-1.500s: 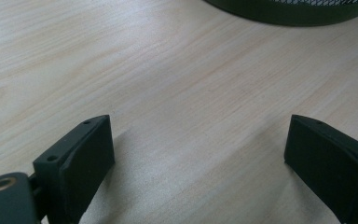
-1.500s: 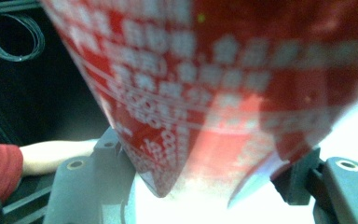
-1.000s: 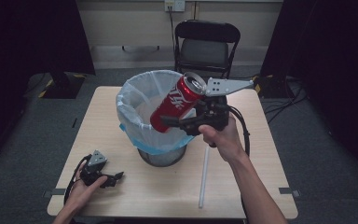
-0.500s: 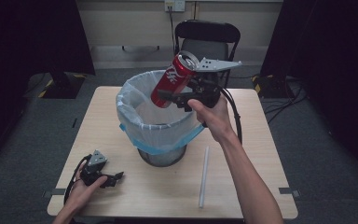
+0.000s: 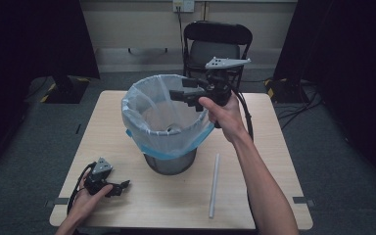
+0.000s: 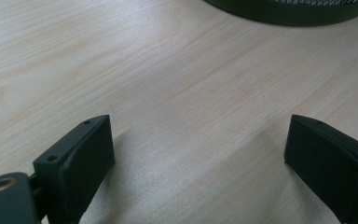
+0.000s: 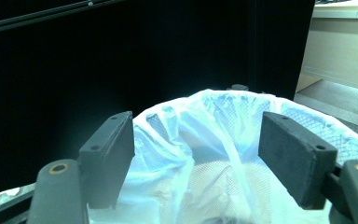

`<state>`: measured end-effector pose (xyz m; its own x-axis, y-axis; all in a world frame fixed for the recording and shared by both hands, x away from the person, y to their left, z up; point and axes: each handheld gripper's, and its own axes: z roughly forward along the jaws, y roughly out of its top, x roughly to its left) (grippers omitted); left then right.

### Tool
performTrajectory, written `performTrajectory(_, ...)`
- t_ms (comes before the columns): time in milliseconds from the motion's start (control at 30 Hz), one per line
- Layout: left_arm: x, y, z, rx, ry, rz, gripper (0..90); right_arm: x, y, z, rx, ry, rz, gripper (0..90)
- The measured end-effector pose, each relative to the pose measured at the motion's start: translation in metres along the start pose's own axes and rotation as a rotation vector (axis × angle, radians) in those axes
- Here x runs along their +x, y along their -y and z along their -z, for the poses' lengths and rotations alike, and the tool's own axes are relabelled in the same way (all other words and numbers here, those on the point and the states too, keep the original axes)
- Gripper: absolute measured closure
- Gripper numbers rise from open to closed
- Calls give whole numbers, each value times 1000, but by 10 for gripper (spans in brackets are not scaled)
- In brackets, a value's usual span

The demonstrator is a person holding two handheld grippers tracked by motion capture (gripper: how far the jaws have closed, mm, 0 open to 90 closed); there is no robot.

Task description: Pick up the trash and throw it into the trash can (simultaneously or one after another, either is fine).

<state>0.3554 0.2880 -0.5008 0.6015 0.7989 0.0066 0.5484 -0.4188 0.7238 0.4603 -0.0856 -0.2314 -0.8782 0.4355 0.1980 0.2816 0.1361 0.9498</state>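
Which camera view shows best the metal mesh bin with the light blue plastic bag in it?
The high view: it shows the whole mesh bin with its light blue plastic bag, rim to base, standing on the wooden table. The right gripper view shows its rim and the inside of the bag close up. The left gripper view shows its dark base edge.

High view overlooks table (image 5: 176, 205); gripper views close, share lined bin (image 5: 169, 122).

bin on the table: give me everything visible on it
The bin is a round, dark wire-mesh wastebasket standing upright near the table's middle. A translucent pale-blue plastic liner fills it and folds over the rim, hanging partway down the outside. A small dark shape lies at the bottom, too unclear to name. The right gripper hovers over its far rim with nothing between the fingers; it doesn't appear to touch the bin.
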Motion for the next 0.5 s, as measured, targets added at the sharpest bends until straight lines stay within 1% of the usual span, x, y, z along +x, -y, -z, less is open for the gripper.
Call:
performTrajectory(333,0,0,0,-1,-1,0,78,-1,5,6,-6,33,1,259)
performTrajectory(500,0,0,0,-2,0,3,78,4,5,15,-12,53,20,261)
